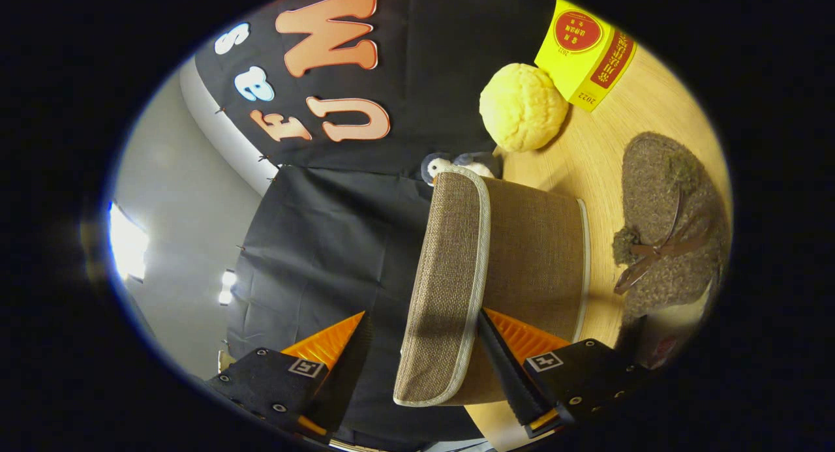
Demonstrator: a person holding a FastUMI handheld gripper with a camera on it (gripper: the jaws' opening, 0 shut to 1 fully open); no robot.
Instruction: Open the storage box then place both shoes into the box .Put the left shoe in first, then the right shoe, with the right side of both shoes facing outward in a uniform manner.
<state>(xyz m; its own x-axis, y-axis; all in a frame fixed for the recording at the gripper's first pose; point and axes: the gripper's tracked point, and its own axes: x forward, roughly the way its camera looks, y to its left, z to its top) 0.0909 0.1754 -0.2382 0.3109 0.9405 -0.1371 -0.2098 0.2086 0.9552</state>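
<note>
The view is rolled sideways, with the wooden table (590,155) on the right. The storage box (531,256), brown woven fabric, stands on it with its grey-trimmed lid (447,276) on. My gripper (423,316) is open around the lid's near edge. One finger (502,364) lies in the seam between the lid's rim and the box wall. The other finger (349,361) is off the lid's top, with a gap showing between them. A fuzzy grey-brown shoe (672,224) with a brown bow lies on the table beside the box.
A yellow plush ball (522,106) and a yellow carton (584,51) sit on the table beyond the box. A small grey and white plush toy (456,165) peeks out behind the box. Something pale (675,325) lies at the shoe's near end.
</note>
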